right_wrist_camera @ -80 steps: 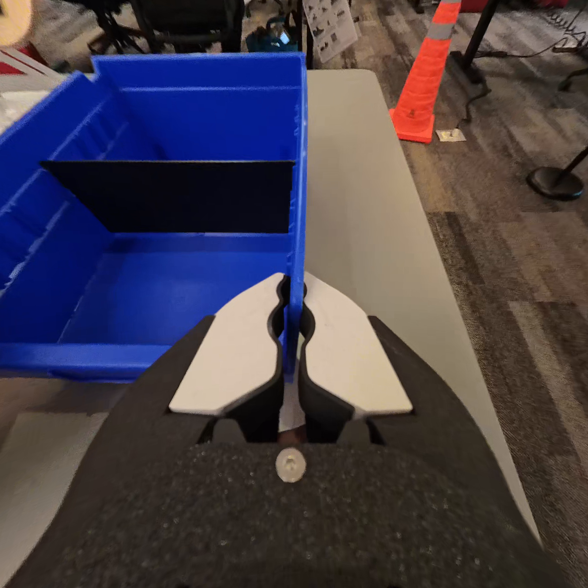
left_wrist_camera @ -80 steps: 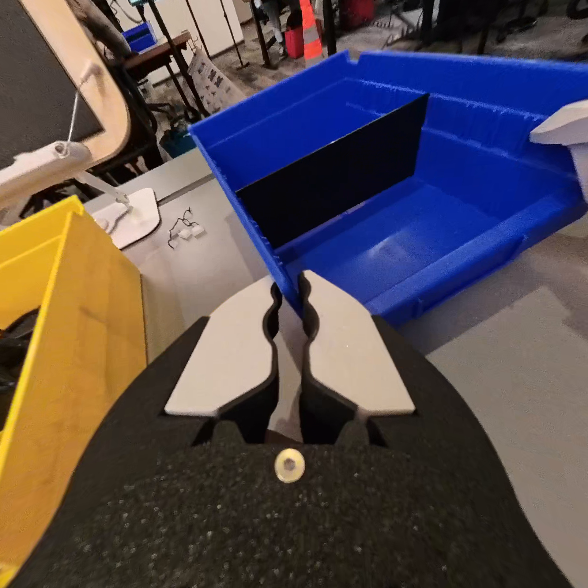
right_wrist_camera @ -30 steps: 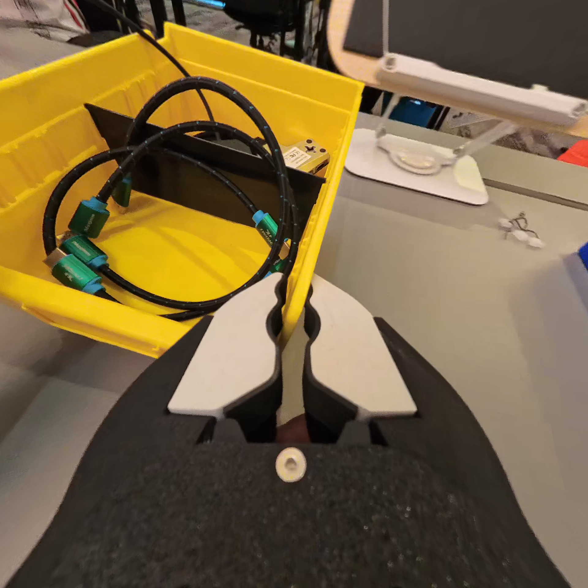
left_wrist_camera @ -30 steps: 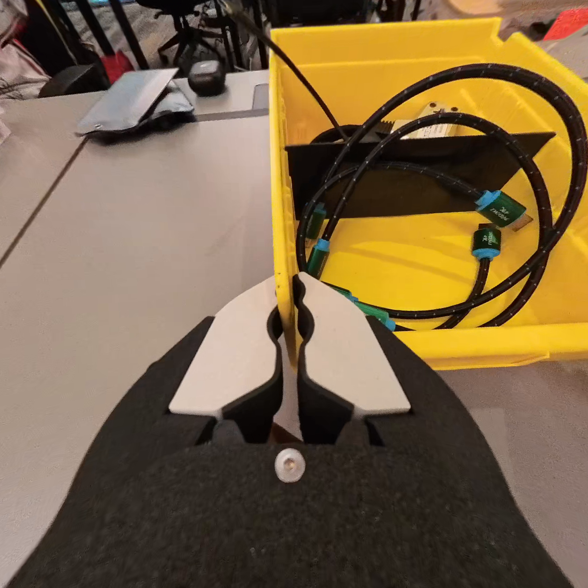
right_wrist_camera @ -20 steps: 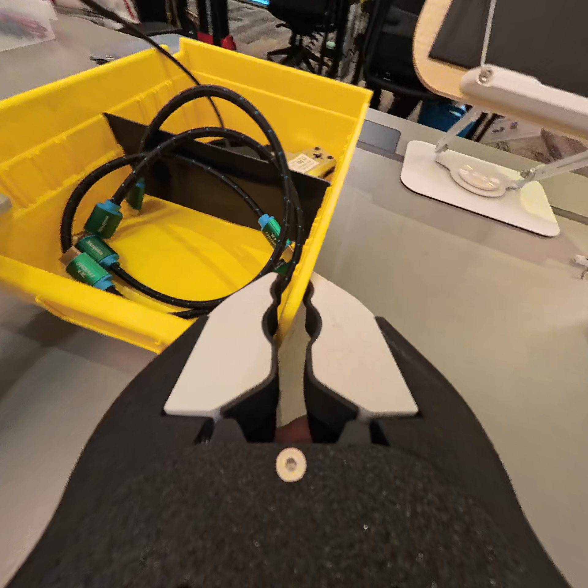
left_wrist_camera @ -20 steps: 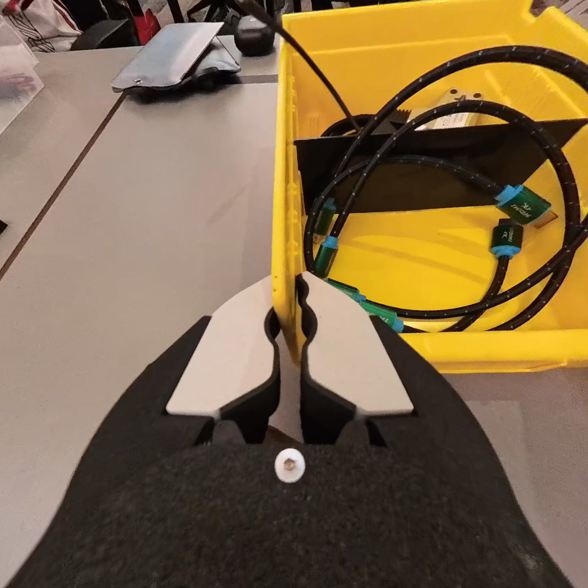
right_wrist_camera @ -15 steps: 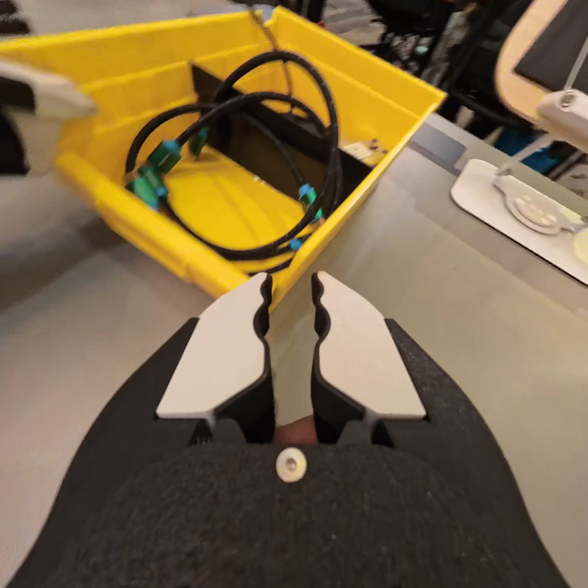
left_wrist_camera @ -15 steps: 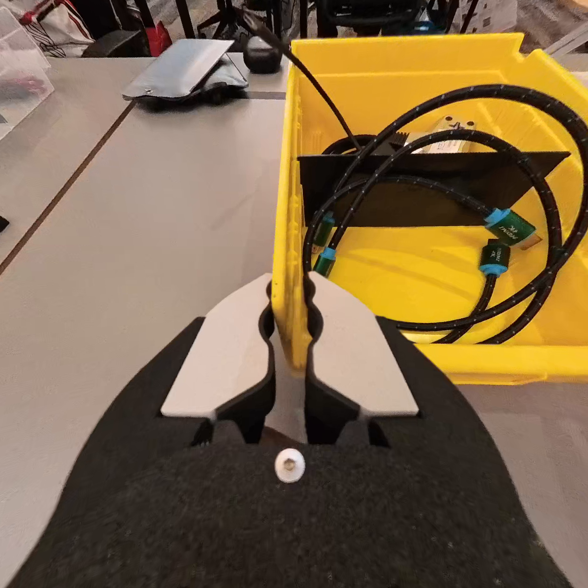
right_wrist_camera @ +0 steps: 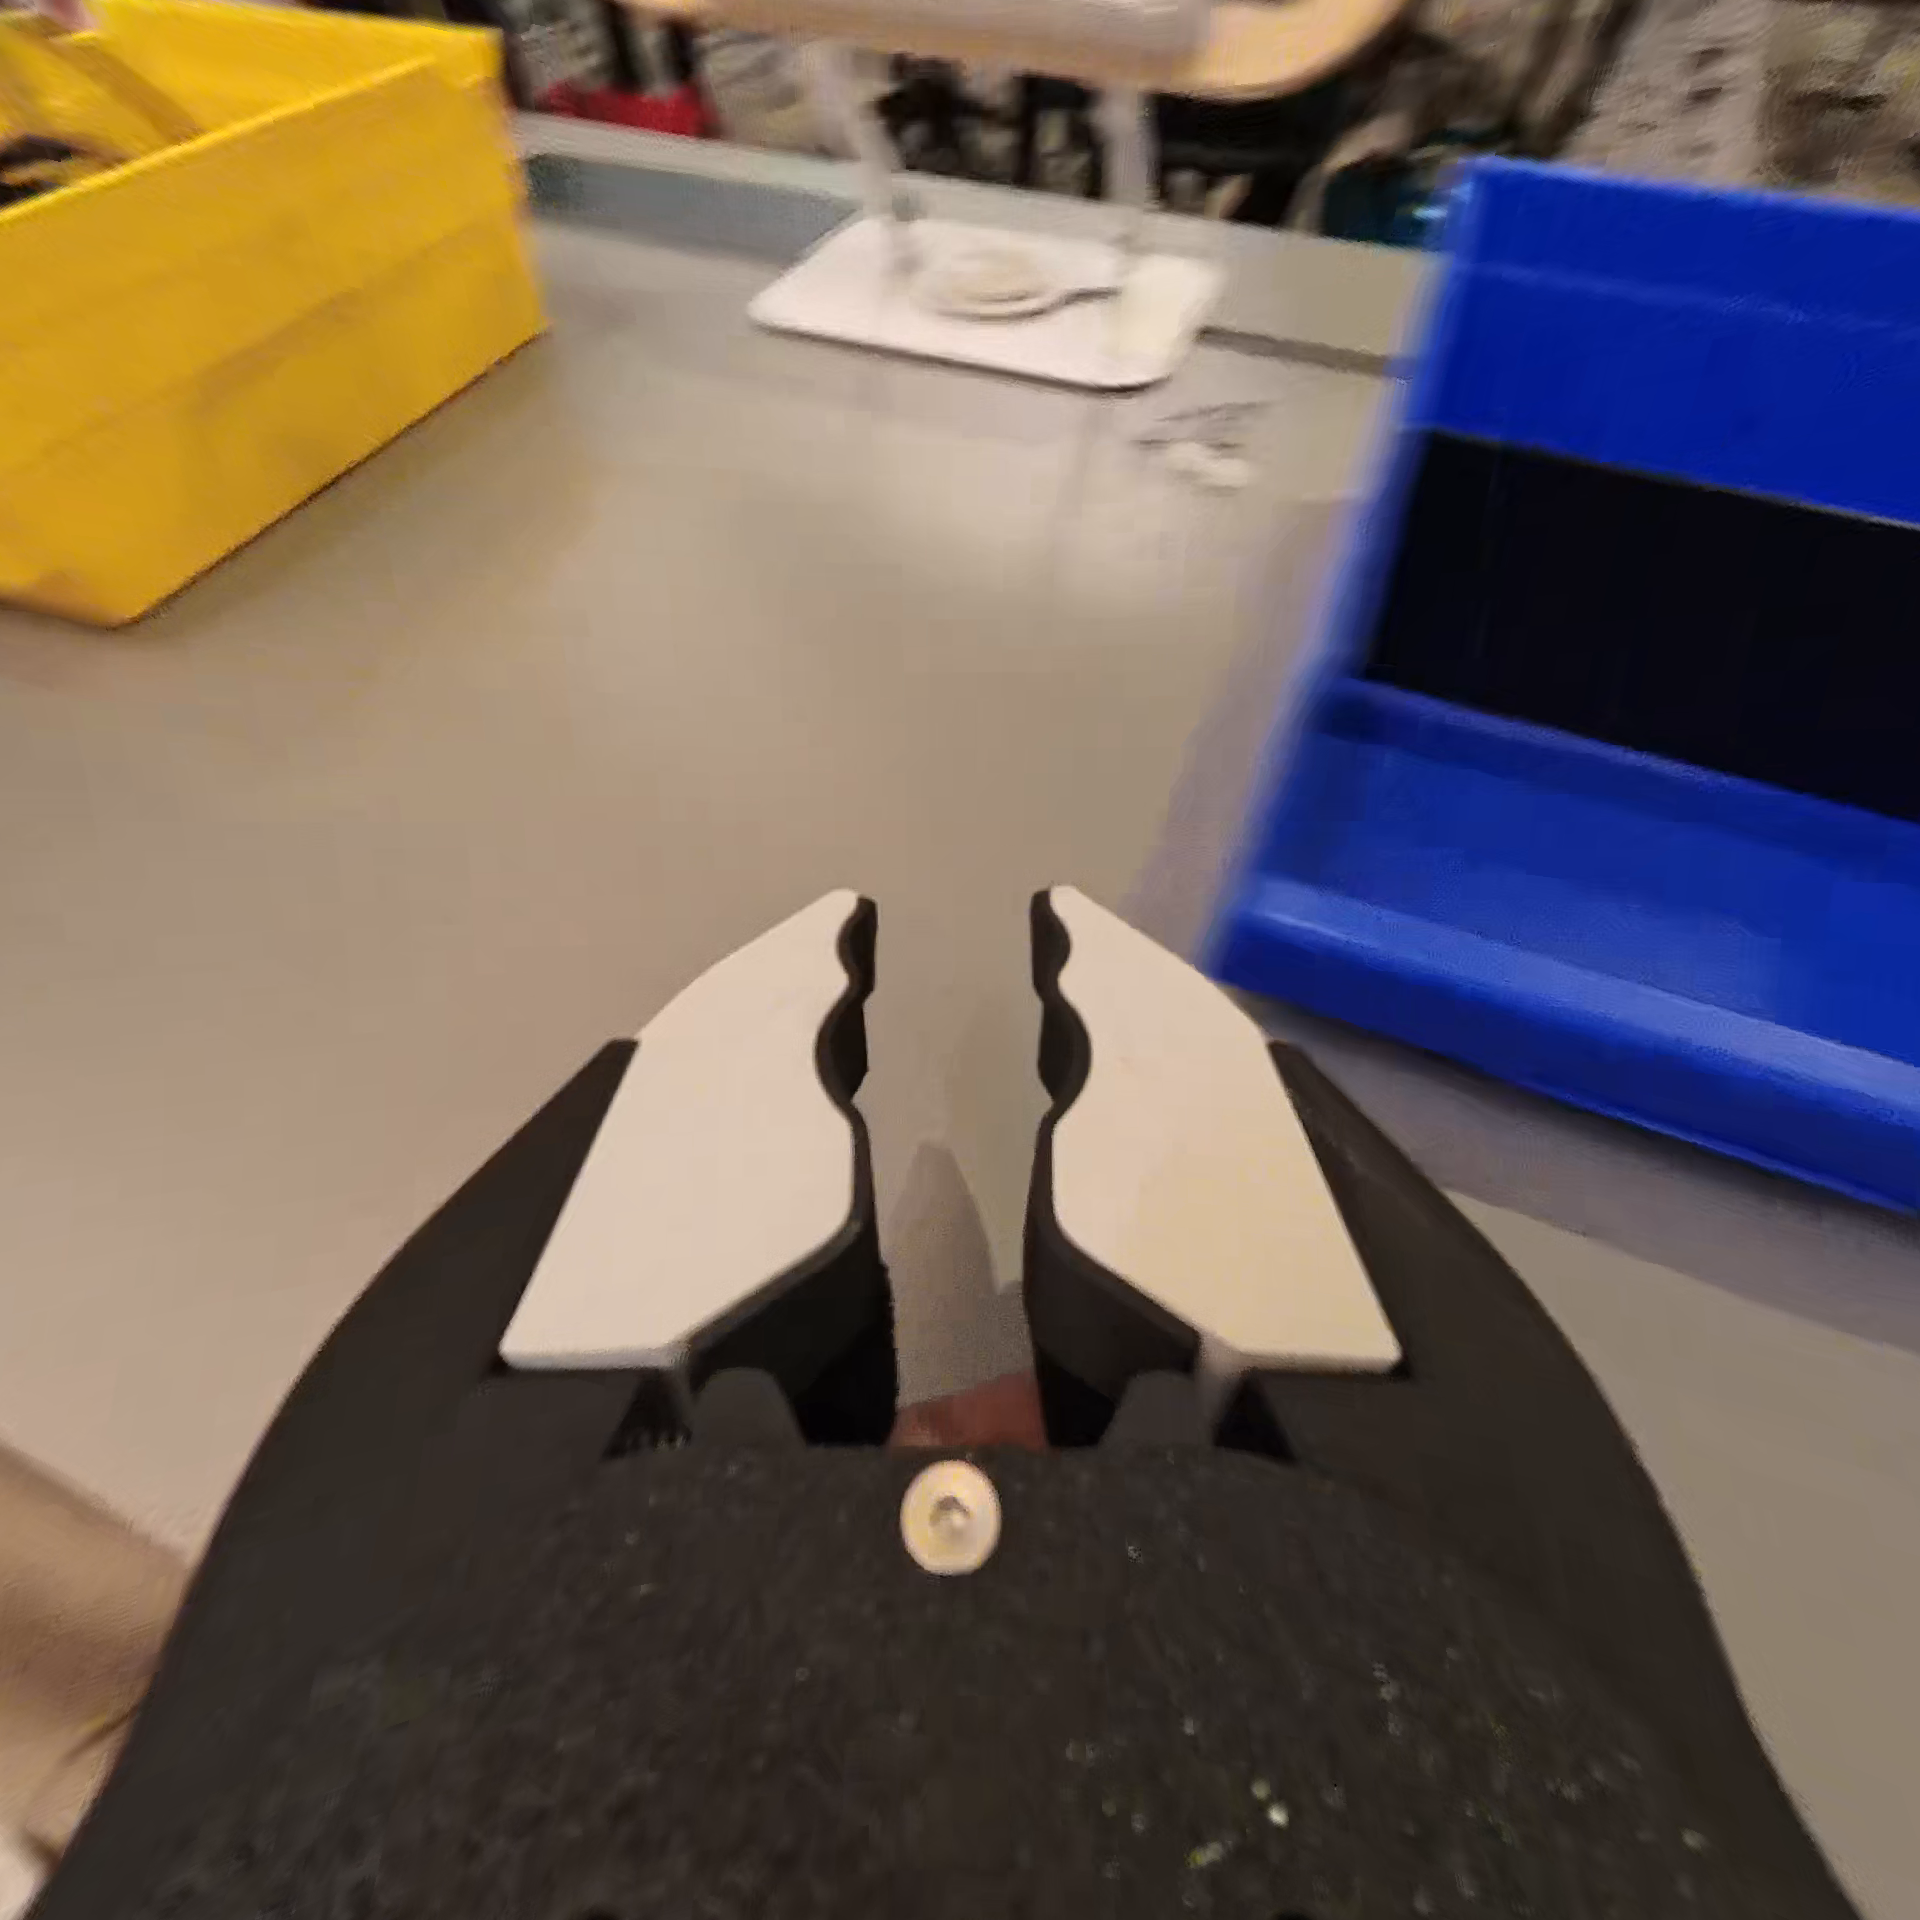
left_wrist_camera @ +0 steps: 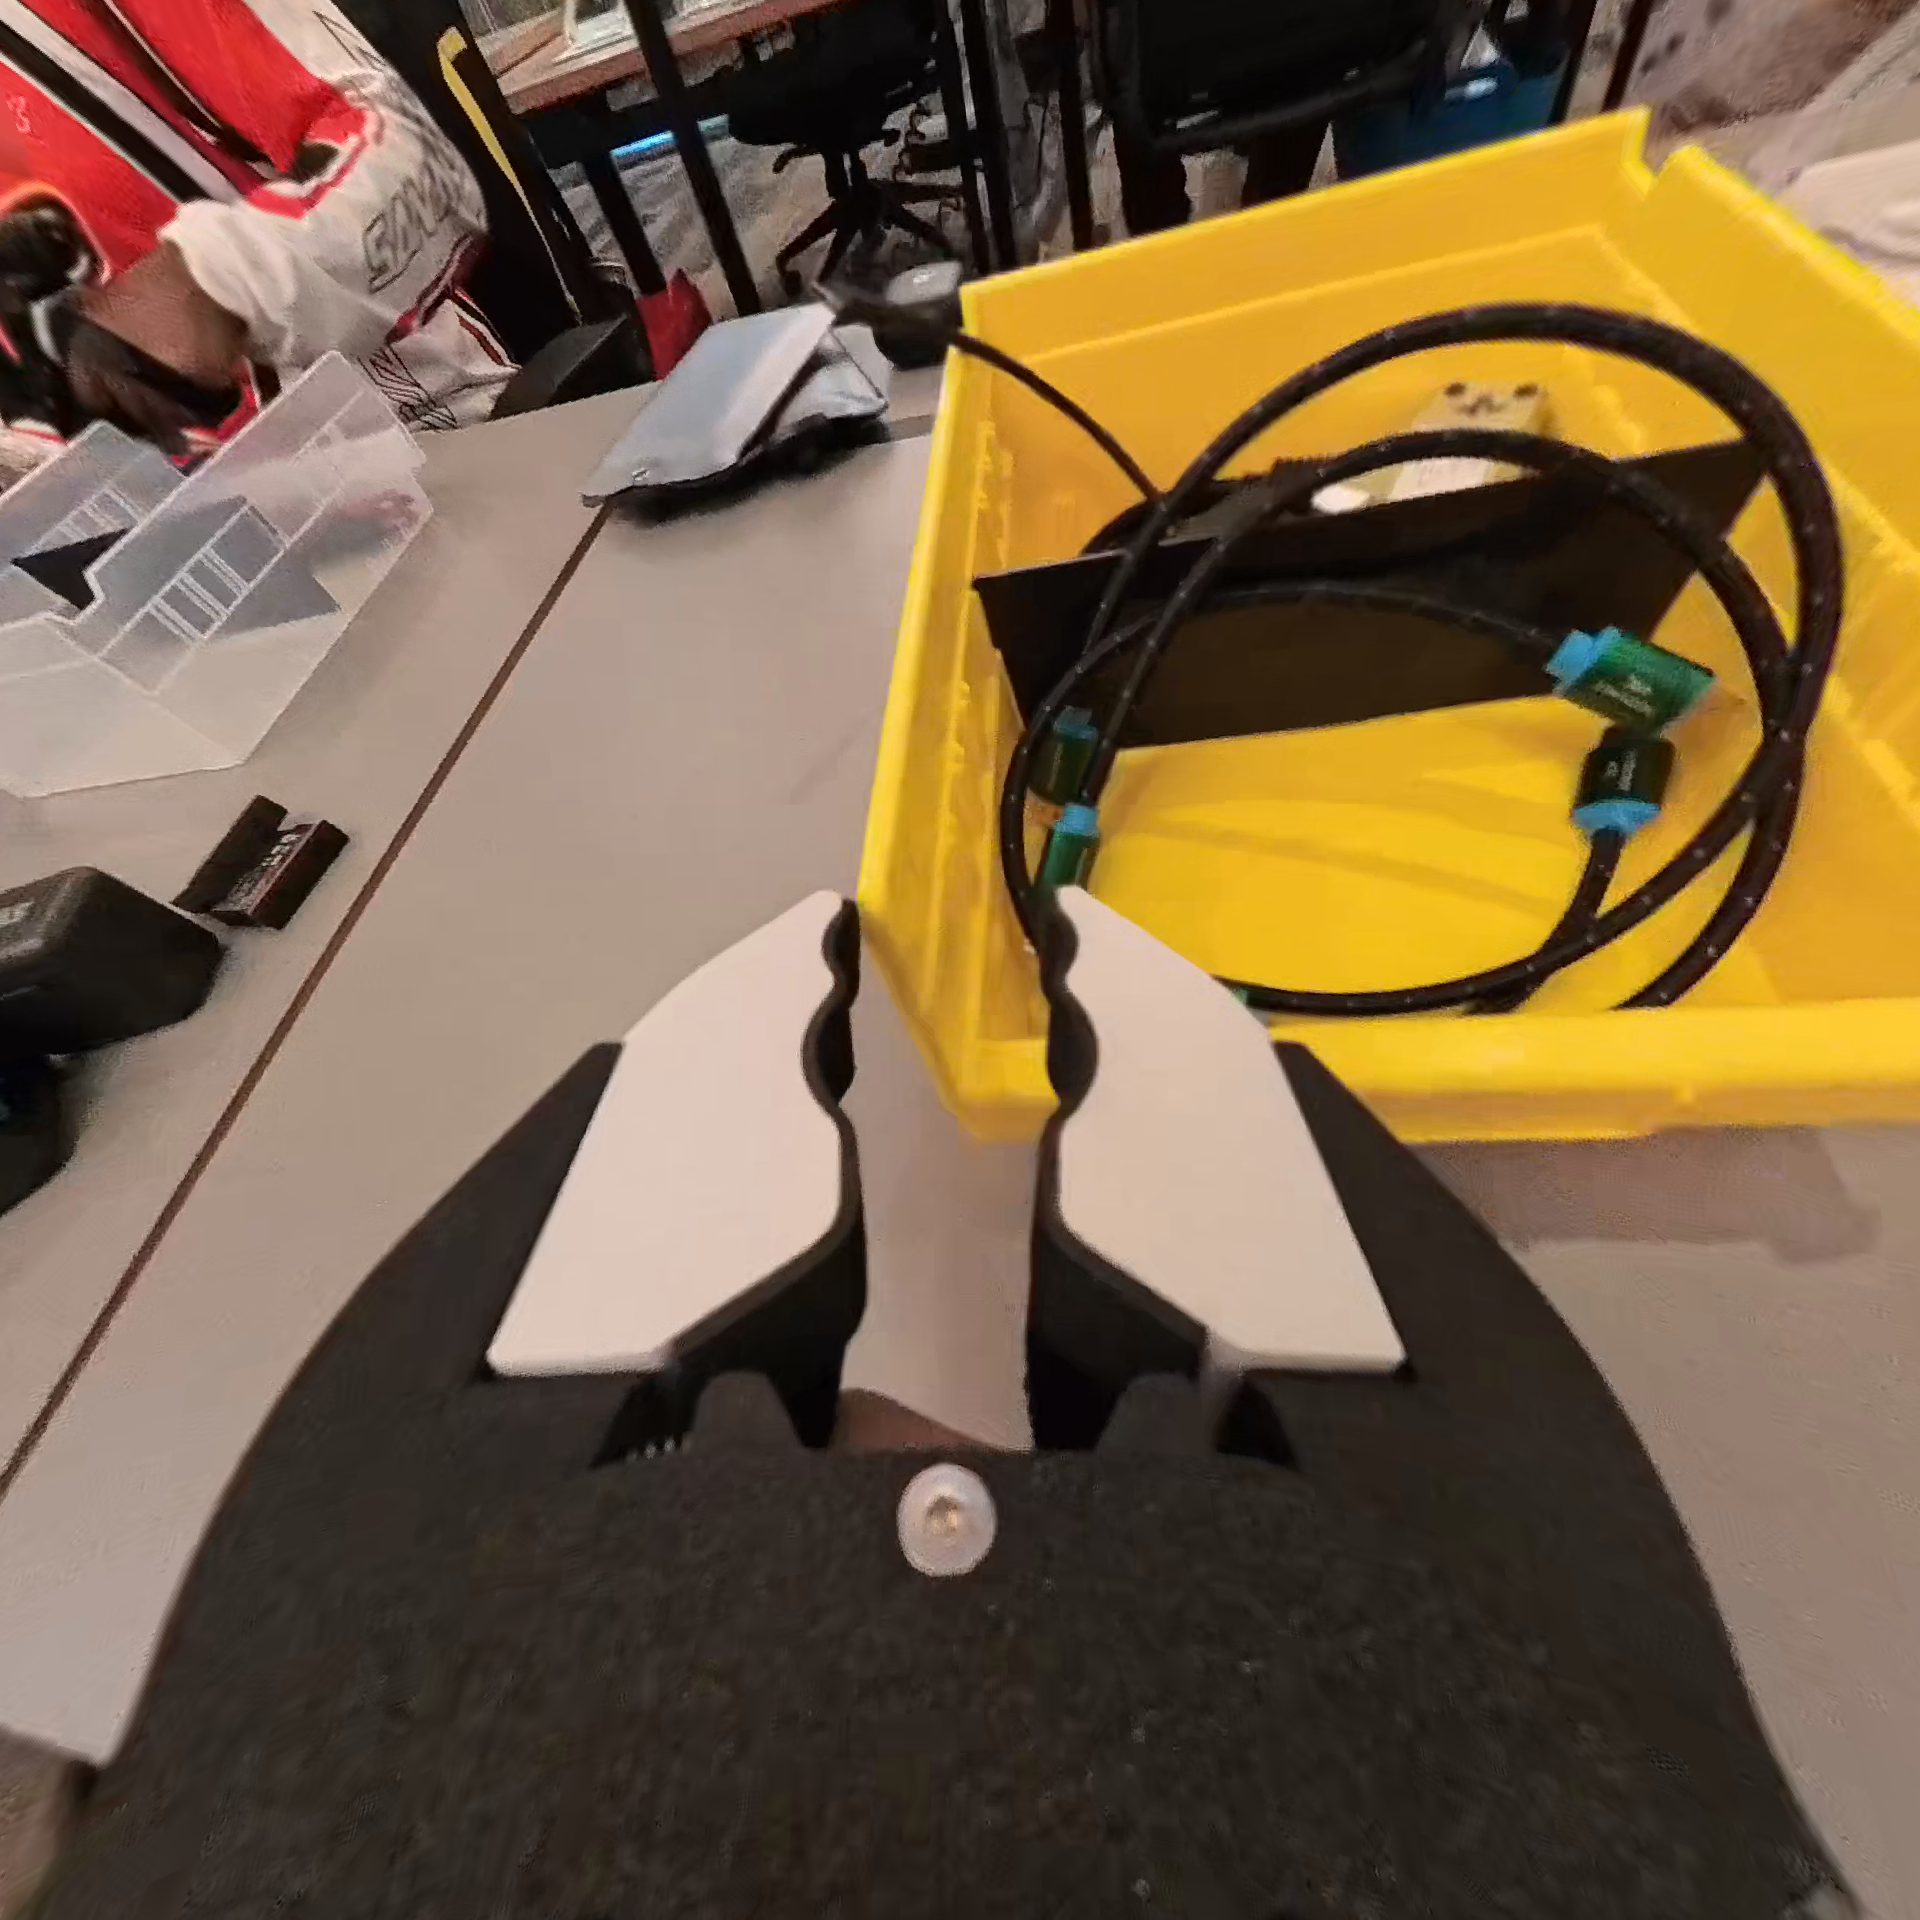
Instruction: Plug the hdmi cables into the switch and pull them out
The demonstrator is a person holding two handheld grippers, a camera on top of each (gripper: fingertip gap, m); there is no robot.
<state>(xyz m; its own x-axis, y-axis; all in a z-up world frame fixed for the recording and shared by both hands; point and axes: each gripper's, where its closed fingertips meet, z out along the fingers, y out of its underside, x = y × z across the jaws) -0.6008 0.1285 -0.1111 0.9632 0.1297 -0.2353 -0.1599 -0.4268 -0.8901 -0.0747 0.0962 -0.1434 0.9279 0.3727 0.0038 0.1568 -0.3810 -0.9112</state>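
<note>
Black braided HDMI cables [left_wrist_camera: 1808, 644] with green plugs [left_wrist_camera: 1631, 681] lie coiled in a yellow bin [left_wrist_camera: 1558, 1070], looping over its black divider [left_wrist_camera: 1351, 675]. The gold-coloured switch [left_wrist_camera: 1475, 416] sits behind the divider, partly hidden. My left gripper [left_wrist_camera: 951, 914] is open; the bin's near left corner stands between its fingers without being pinched. My right gripper [right_wrist_camera: 954, 909] is open and empty over bare grey table, with the yellow bin [right_wrist_camera: 208, 312] off to its left. That view is blurred.
A blue bin [right_wrist_camera: 1610, 779] with a black divider stands close to the right of the right gripper. A white stand base [right_wrist_camera: 987, 301] sits farther back. Left of the yellow bin are a clear plastic organiser [left_wrist_camera: 156, 582], small black items [left_wrist_camera: 260, 862] and a grey pouch [left_wrist_camera: 748, 416].
Both grippers were shut on the yellow bin's side walls and have let go. The left opened and drew back a little. The right swung away rightwards, towards the blue bin.
</note>
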